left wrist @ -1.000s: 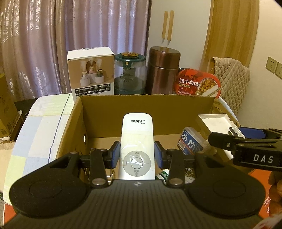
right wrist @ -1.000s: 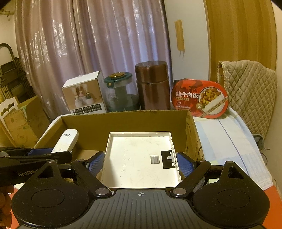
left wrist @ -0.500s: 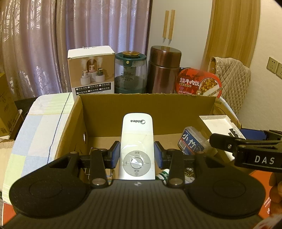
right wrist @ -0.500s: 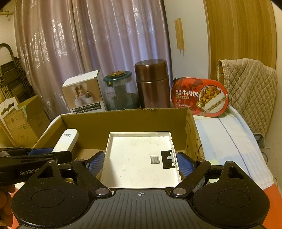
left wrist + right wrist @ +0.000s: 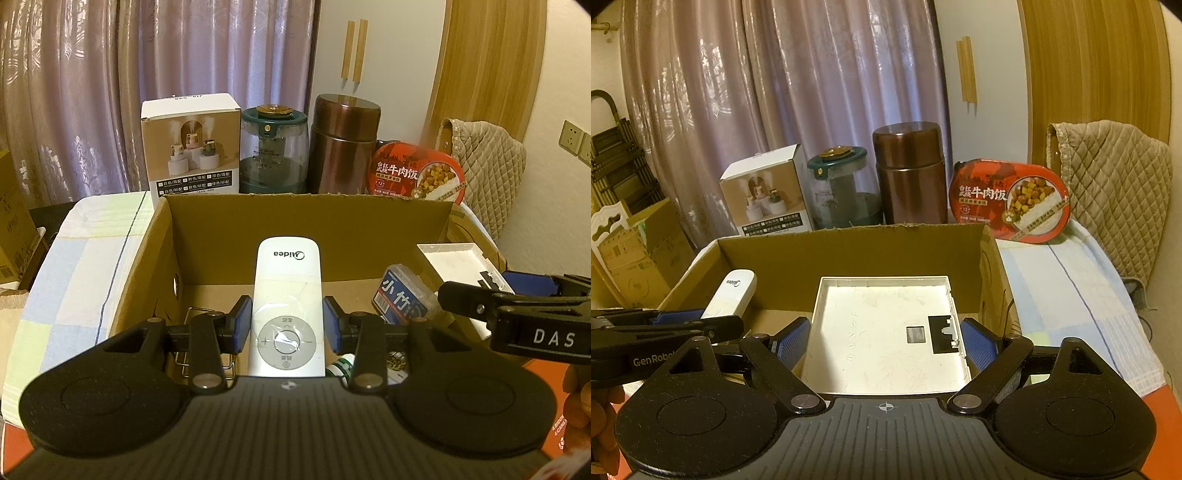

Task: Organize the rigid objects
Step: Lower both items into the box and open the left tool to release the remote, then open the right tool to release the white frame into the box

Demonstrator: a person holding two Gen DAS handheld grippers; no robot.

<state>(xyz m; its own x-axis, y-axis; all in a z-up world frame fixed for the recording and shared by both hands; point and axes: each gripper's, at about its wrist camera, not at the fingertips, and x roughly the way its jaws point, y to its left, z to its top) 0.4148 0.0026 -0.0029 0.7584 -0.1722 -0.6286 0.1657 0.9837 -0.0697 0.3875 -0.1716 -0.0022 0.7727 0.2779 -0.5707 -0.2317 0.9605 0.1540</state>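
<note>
My left gripper (image 5: 287, 325) is shut on a white Midea remote (image 5: 286, 280), which points forward over an open cardboard box (image 5: 306, 197). My right gripper (image 5: 885, 341) is shut on a white square plastic tray (image 5: 886, 306), its blue pads pressing on both side edges, and it holds the tray above the right half of the same box (image 5: 849, 230). In the left wrist view the tray (image 5: 454, 266) and the right gripper's fingers (image 5: 480, 295) show at the right. The remote (image 5: 733, 291) shows at the left of the right wrist view.
Inside the box lie a blue-labelled toothpick tub (image 5: 400, 295), a wire piece (image 5: 199, 314) and a green-white bottle (image 5: 341, 369). Behind it stand a humidifier carton (image 5: 190, 147), a green-lidded jar (image 5: 273, 147), a brown canister (image 5: 345, 144) and a red meal bowl (image 5: 417, 173). Checked cloth (image 5: 85, 266) covers the table.
</note>
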